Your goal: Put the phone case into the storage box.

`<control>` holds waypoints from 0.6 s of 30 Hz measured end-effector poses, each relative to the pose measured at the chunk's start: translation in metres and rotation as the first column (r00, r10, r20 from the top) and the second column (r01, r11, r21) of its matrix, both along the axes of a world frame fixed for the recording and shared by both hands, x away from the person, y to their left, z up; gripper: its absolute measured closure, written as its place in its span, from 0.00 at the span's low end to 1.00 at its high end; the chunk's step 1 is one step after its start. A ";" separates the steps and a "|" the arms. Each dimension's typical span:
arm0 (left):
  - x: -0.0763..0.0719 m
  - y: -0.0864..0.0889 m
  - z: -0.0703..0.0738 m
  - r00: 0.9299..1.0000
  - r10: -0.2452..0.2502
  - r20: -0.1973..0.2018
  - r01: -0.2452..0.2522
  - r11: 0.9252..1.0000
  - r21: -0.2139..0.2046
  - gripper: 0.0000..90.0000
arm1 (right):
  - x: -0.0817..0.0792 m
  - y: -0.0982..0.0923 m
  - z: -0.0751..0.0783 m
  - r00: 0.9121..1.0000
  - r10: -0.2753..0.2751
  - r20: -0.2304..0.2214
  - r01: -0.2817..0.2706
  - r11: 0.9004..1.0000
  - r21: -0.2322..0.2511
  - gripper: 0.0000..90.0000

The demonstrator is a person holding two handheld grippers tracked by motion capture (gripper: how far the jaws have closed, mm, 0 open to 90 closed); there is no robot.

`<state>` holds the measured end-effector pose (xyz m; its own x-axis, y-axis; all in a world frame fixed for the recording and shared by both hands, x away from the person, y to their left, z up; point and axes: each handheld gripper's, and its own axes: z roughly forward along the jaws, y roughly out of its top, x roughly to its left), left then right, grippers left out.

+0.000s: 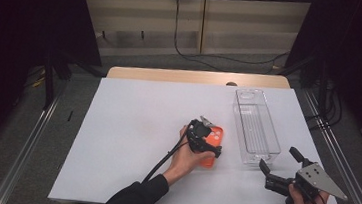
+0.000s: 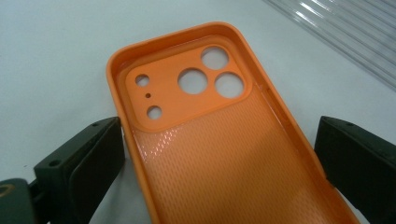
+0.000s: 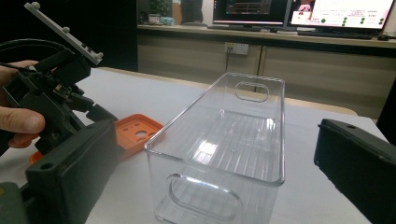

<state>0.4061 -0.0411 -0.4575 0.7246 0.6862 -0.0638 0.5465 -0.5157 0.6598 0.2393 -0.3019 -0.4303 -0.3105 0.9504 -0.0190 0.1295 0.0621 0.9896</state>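
Note:
An orange phone case (image 1: 217,133) lies inside up on the white sheet, its camera holes at the far end (image 2: 205,79). My left gripper (image 1: 205,139) is low over it and open. Its two black jaws (image 2: 219,154) stand one on each side of the case, the left one close against the rim. An empty clear plastic bin (image 1: 256,127) stands lengthwise just right of the case. My right gripper (image 1: 280,161) hovers open at the bin's near end (image 3: 212,175), a jaw (image 3: 215,140) wide on either side. From there the case (image 3: 137,133) shows beside the other hand.
A white sheet (image 1: 131,127) covers most of the wooden table (image 1: 171,75). Metal rails (image 1: 29,142) run along both sides of the table. Cables lie on the floor behind it (image 1: 193,58). Desks with monitors (image 3: 280,9) stand farther back.

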 end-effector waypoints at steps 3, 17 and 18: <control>-0.002 -0.002 -0.001 1.000 0.005 0.009 -0.005 1.000 0.011 0.02 | 0.000 0.000 0.000 1.000 0.001 -0.001 -0.001 1.000 -0.002 0.00; -0.006 -0.002 -0.003 0.999 0.015 0.034 -0.015 1.000 0.021 0.02 | 0.000 0.000 0.000 1.000 0.008 -0.006 -0.008 1.000 -0.002 0.00; -0.007 -0.002 -0.004 0.999 0.017 0.037 -0.018 1.000 0.012 0.02 | 0.000 0.000 0.000 1.000 0.007 -0.007 -0.007 1.000 -0.002 0.00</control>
<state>0.3996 -0.0427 -0.4618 0.7142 0.6994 -0.0291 0.5311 -0.5142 0.6734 0.2397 -0.3015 -0.4308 -0.3177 0.9480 -0.0185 0.1357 0.0648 0.9886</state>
